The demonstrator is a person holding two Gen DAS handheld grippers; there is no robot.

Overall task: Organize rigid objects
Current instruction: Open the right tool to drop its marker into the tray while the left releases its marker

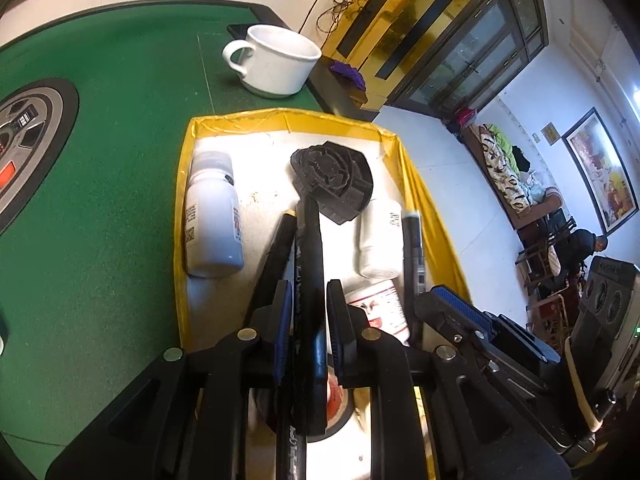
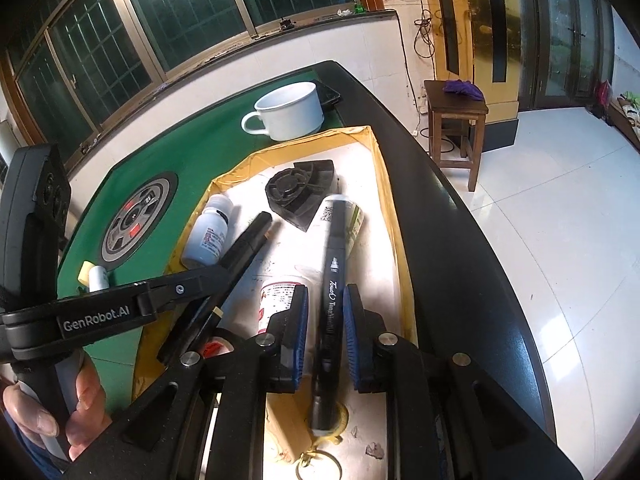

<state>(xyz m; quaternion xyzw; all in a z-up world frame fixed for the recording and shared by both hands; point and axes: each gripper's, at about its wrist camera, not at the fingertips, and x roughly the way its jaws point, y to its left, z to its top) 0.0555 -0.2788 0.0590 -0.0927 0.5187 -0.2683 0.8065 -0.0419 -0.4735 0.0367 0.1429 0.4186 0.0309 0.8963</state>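
A yellow-rimmed tray (image 1: 187,184) (image 2: 394,220) lies at the green table's edge. My left gripper (image 1: 310,285) straddles a black marker (image 1: 309,240) that lies in the tray. Its blue pads stand a hair off the marker, not pressing. A second black pen (image 1: 280,240) lies beside it. My right gripper (image 2: 327,290) straddles another black marker (image 2: 332,264), whose far end rests on a white bottle (image 2: 355,220). A thin gap shows at its left pad. Also in the tray are a white bottle (image 1: 212,216), a black plastic part (image 1: 332,180) and a red-labelled bottle (image 2: 280,296).
A white mug (image 1: 276,60) (image 2: 292,112) stands on the felt beyond the tray. A small white and yellow item (image 2: 94,276) lies left of the tray. A tape roll (image 1: 340,408) sits in the tray's near end. A wooden stool (image 2: 456,120) stands beyond the table's black rim (image 2: 460,240).
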